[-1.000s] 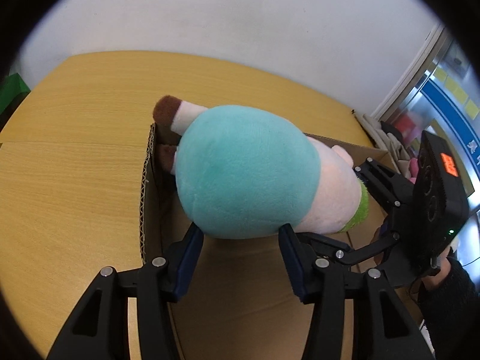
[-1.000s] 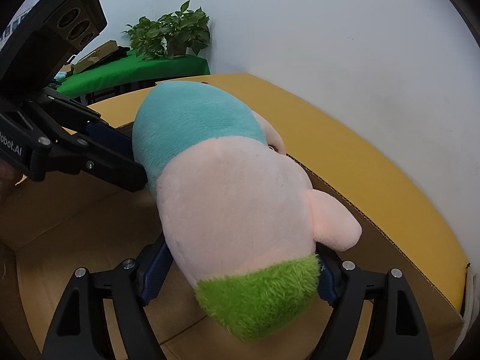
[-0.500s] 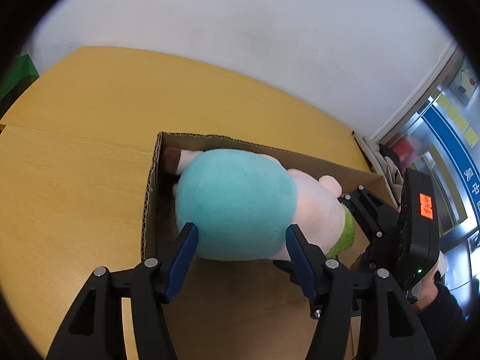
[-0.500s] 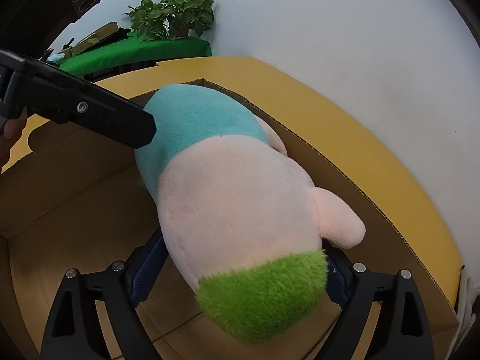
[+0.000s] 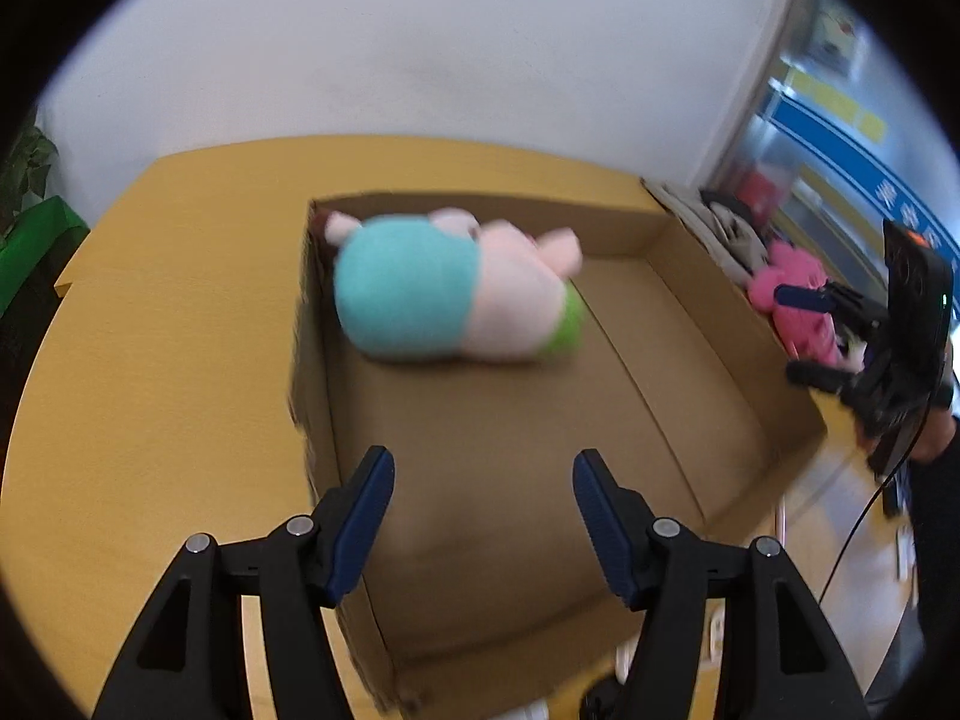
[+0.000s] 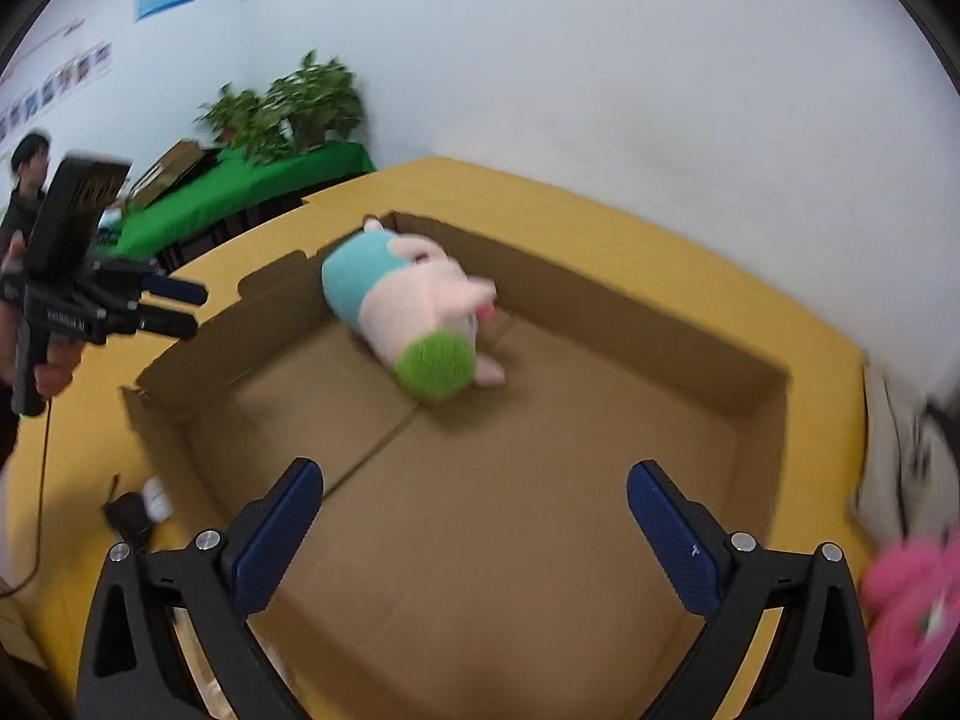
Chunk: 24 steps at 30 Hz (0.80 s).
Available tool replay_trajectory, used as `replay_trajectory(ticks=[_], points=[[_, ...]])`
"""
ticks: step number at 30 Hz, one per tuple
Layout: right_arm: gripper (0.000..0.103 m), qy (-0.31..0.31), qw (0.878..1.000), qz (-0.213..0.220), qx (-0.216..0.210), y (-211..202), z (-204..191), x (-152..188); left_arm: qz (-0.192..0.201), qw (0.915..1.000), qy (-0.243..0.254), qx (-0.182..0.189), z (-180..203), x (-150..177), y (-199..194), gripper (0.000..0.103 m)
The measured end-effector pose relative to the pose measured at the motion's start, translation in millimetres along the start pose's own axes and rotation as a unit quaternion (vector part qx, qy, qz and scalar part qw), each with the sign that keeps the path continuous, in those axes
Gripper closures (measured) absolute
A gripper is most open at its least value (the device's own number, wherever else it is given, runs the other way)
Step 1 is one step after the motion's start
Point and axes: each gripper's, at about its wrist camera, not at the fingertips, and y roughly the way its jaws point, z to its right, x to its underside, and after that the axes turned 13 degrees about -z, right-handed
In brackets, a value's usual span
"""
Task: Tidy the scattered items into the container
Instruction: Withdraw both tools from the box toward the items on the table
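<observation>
Both grippers, left gripper point(image 5: 483, 483) and right gripper point(image 6: 474, 495), now empty; right jaws opening. We released the plush toy point(image 5: 450, 294); it lies inside the cardboard box point(image 5: 738, 324), far corner. Pink toy point(image 5: 801, 300) waits outside the box.
</observation>
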Motion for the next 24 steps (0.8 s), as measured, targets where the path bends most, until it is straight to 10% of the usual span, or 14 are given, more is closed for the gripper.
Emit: replay_trajectory(ticks=[6,18,24], points=[[0.0,0.125,0.989,-0.077,0.006,24.2,11.8,72.1,-0.047,0.9982,-0.035,0.011,15.2,18.4,39.2,0.041],[0.001,0.179,0.983,-0.037,0.009,9.9,-8.0,103.1,-0.037,0.9966,-0.071,0.022,-4.7,57.6,20.9,0.041],[0.0,0.206,0.978,0.026,0.003,-26.1,-19.0,115.8,0.058,0.9928,-0.104,0.008,-1.4,62.4,-33.7,0.041]])
